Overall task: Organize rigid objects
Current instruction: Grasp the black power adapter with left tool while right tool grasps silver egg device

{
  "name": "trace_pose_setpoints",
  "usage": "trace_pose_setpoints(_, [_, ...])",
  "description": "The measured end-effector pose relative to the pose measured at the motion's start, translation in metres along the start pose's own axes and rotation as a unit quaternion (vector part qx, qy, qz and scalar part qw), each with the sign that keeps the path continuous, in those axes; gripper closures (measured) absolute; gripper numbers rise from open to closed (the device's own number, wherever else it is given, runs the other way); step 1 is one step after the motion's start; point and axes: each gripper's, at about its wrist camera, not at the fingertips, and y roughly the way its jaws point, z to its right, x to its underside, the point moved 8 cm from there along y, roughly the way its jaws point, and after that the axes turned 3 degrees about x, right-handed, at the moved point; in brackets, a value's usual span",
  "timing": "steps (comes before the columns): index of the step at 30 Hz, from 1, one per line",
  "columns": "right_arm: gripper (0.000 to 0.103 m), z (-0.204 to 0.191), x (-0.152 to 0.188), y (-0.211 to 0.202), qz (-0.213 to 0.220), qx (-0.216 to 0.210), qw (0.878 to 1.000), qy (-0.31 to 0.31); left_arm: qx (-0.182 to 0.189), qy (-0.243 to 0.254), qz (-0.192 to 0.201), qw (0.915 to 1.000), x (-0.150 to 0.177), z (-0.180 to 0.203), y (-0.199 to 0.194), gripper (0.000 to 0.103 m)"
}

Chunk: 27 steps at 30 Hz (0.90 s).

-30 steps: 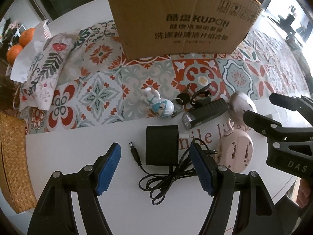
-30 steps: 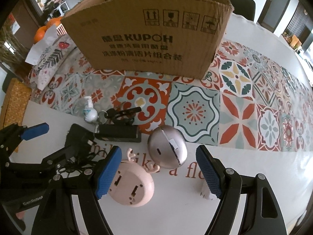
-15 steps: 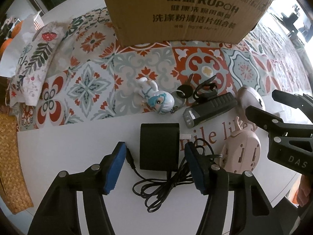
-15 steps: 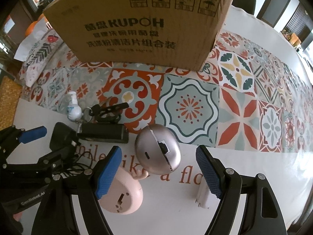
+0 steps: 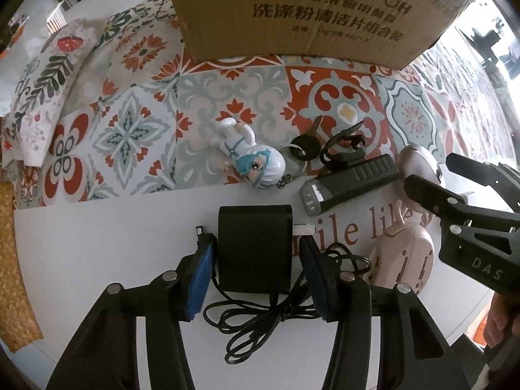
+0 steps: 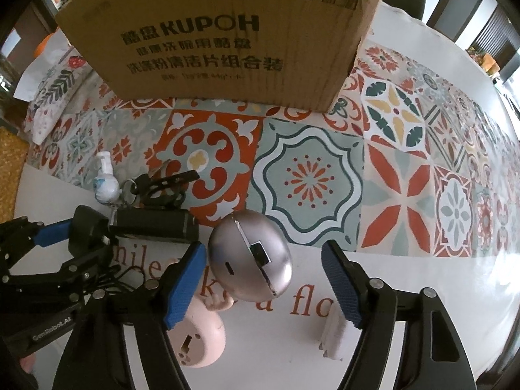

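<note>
Barely begun: every item lies loose on the worktop (image 5: 97, 253) near the cardboard box (image 5: 312, 13). My left gripper (image 5: 256, 273) closes around the black power adapter (image 5: 254, 247), its long axis running near-to-far, cord trailing toward me. My right gripper (image 6: 263, 279), half-wide and also narrowing, straddles the silver egg-shaped gadget (image 6: 250, 256).

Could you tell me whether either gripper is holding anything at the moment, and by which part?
Nothing is held yet. The left gripper has its jaws closing around the black power adapter's body; the right gripper has its jaws closing around the silver egg-shaped device.
</note>
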Motion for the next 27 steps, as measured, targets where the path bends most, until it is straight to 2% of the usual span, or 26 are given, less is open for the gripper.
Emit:
trace_pose_setpoints(2, [0.031,-0.002,0.001,0.005,-0.002,-0.002,1.000,-0.002,0.003,-0.005,-0.005,1.0000,0.001,-0.002,0.003,0.058])
trace_pose_setpoints(7, [0.033,-0.007,0.002,0.016,-0.011,-0.008,1.000,0.001,-0.004,-0.003,-0.002,1.0000,0.003,-0.002,0.012,0.060])
trace_pose_setpoints(11, [0.046,-0.008,0.007,0.022,-0.017,-0.018,1.000,0.005,-0.008,-0.004,0.005,0.9999,0.004,0.000,0.016,0.062])
trace_pose_setpoints(18, [0.046,-0.010,0.015,0.023,-0.010,-0.024,1.000,0.010,-0.006,-0.007,0.006,0.9999,0.010,0.000,0.015,0.063])
trace_pose_setpoints(27, [0.046,-0.009,0.014,-0.008,0.023,-0.012,1.000,0.002,-0.001,-0.003,0.027,0.9996,0.011,0.002,-0.018,0.063])
